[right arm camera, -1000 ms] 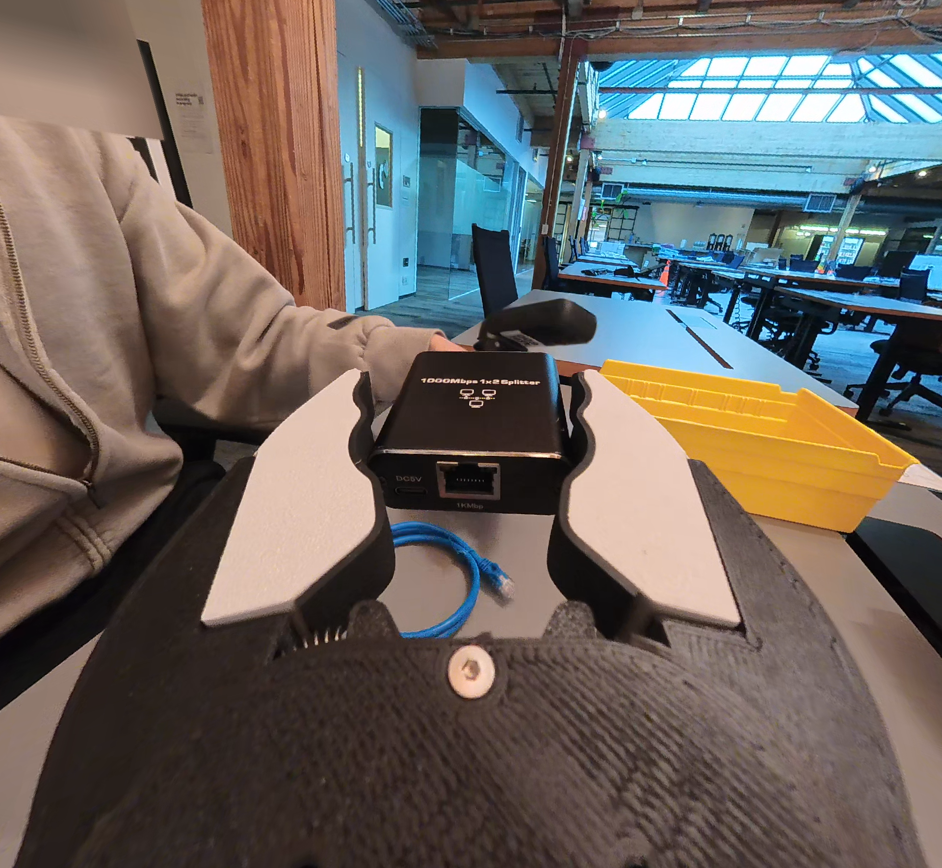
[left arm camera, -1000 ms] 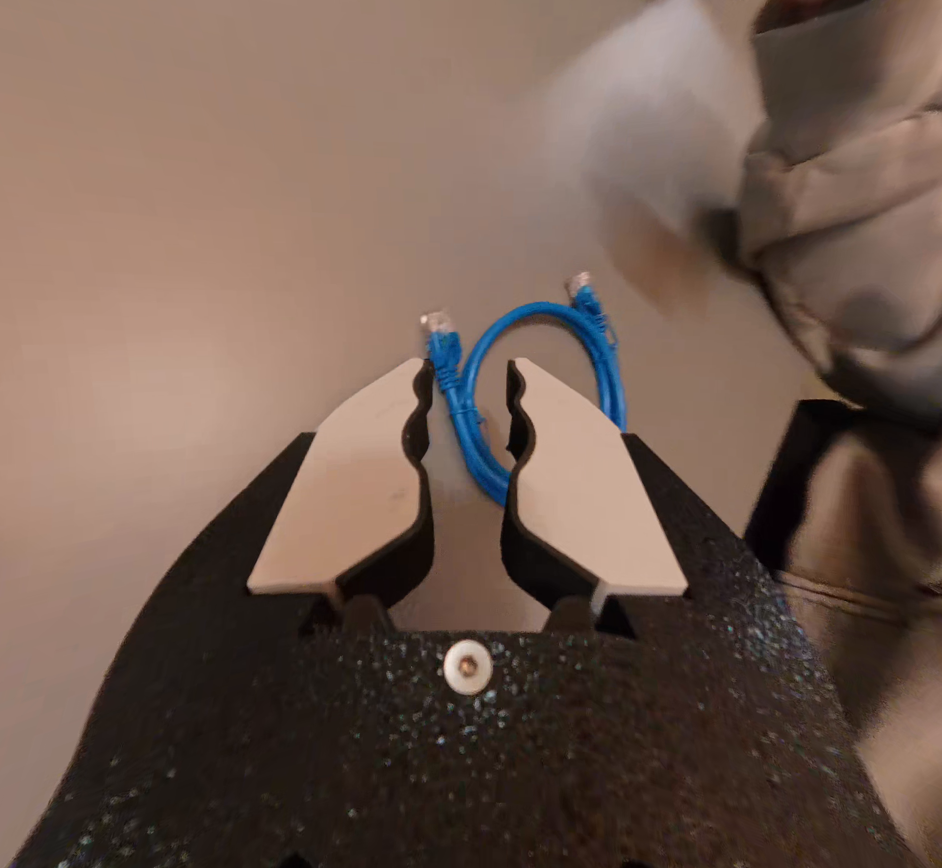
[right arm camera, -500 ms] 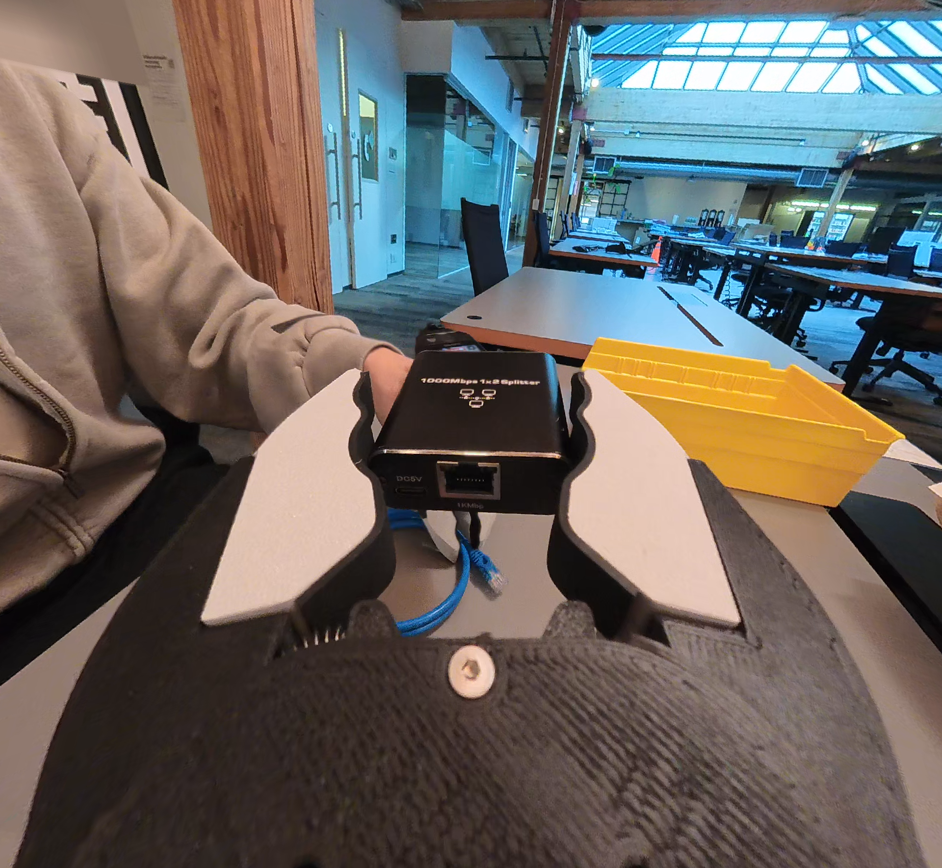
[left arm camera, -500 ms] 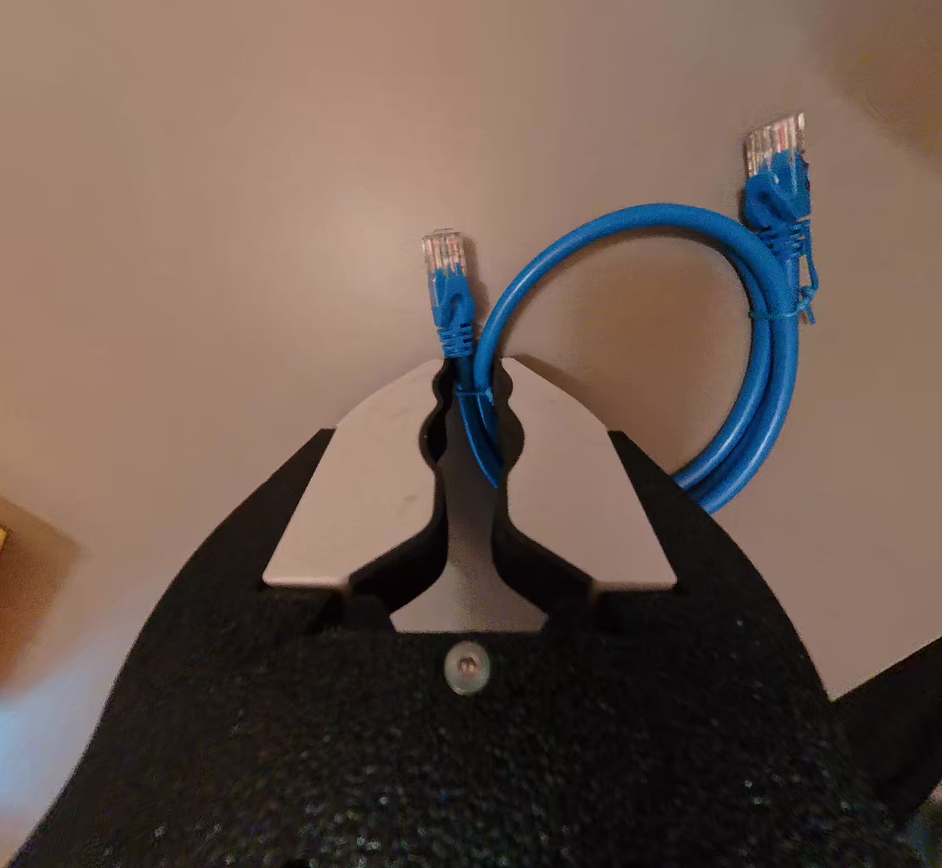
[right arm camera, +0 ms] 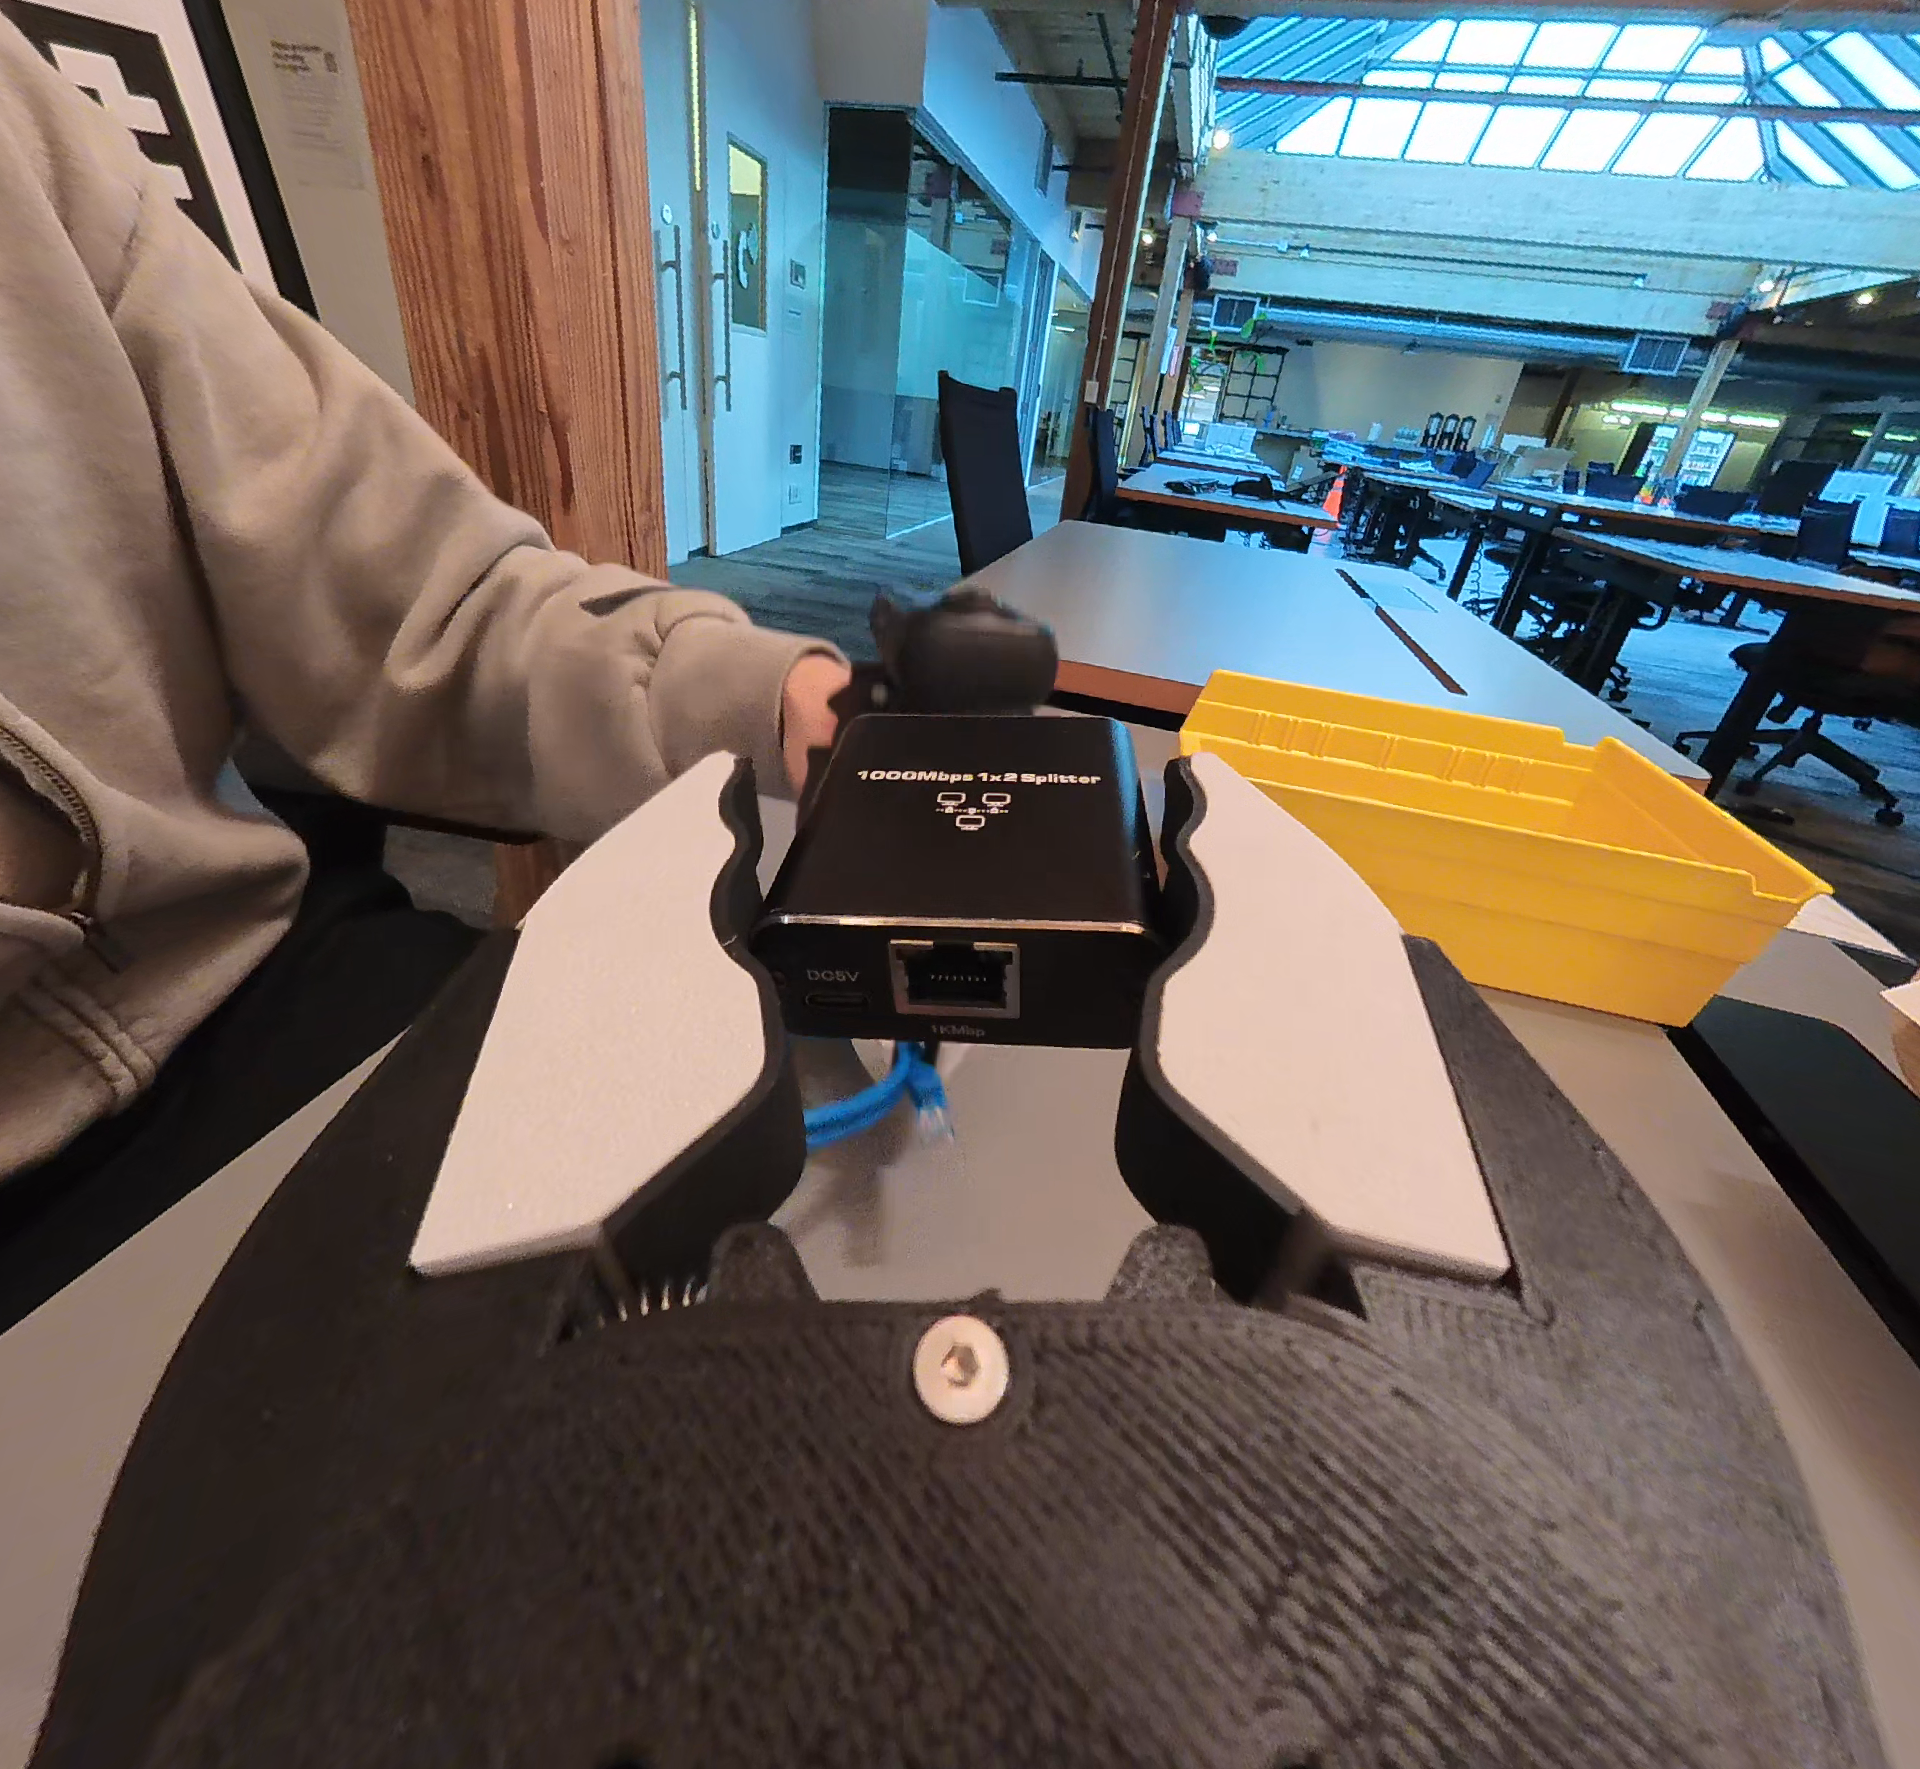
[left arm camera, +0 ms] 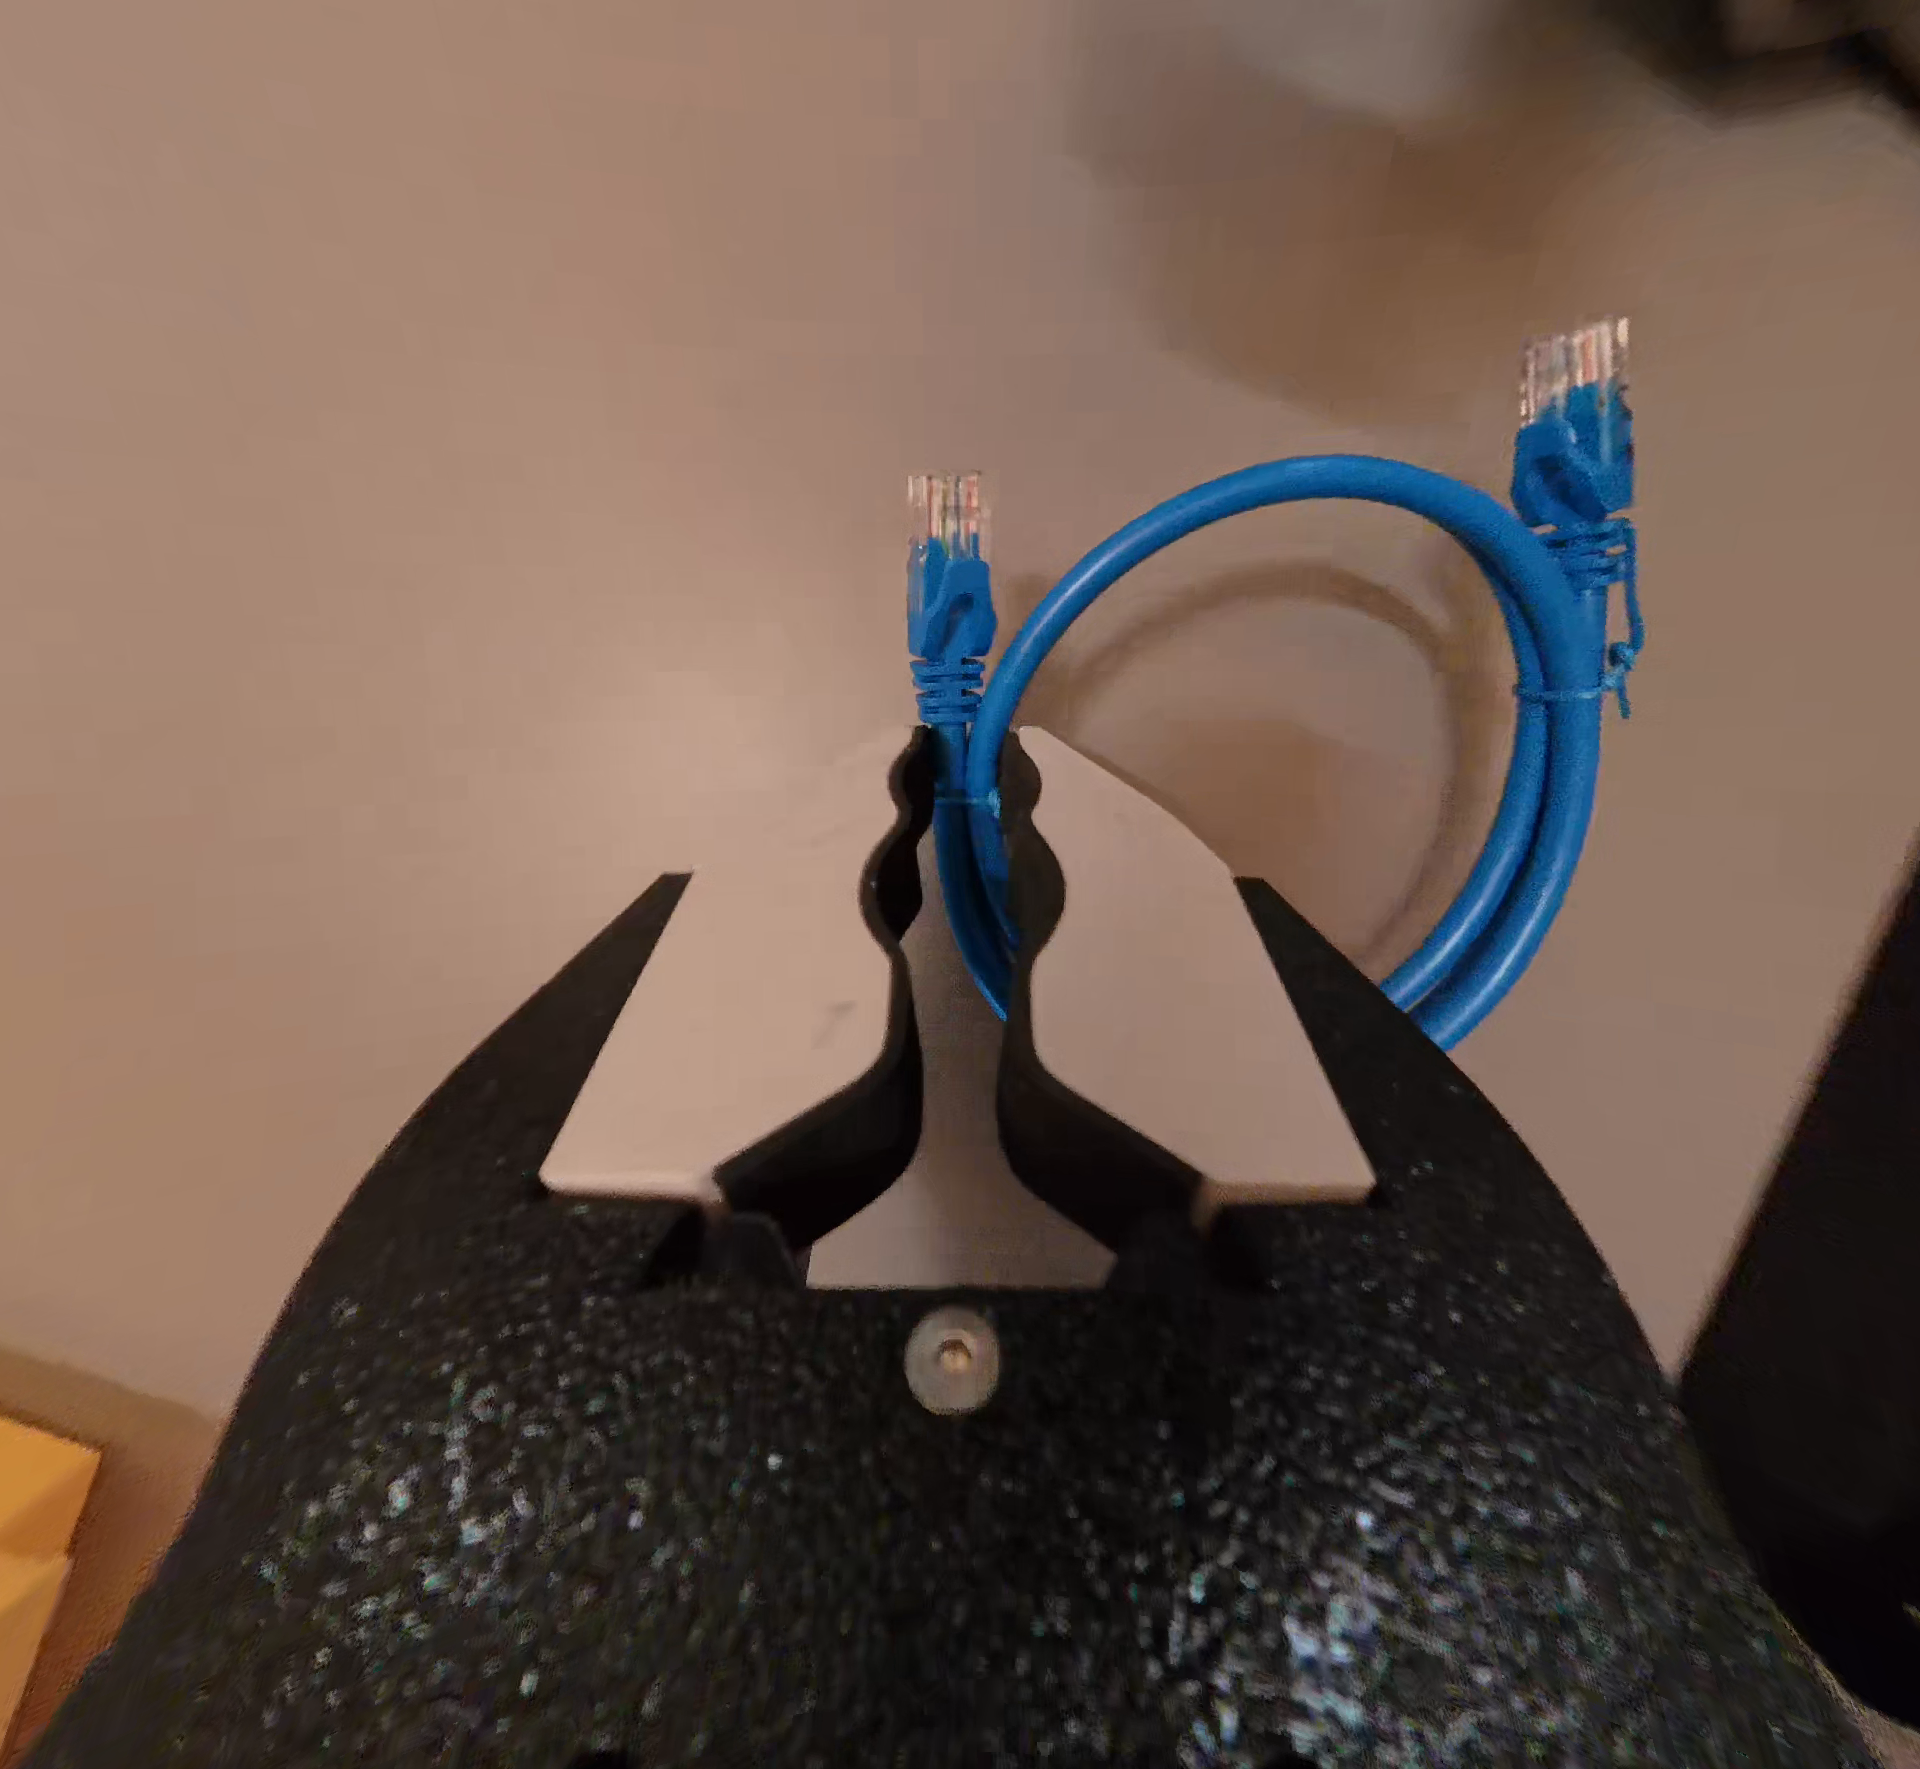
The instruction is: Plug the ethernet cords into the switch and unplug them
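Observation:
In the left wrist view my left gripper is shut on the blue ethernet cord. The pads pinch two bundled strands just behind one clear plug, which points forward past the fingertips. The rest of the cord loops to the right and ends in a second plug. In the right wrist view my right gripper is shut on the black switch, held by its sides above the table with one port facing the camera. The blue cord shows below the switch. The left gripper's dark body shows blurred behind it.
A yellow bin stands on the grey table to the right of the switch. A black mat lies at the right edge. A person's grey sleeve reaches in from the left. A wooden post stands behind. The left gripper's tips are roughly 20 centimetres from the right gripper's.
My left pads came together on the blue cord and lifted it; the cord now hangs from the grasp. My right gripper kept its hold on the switch and shifted little.

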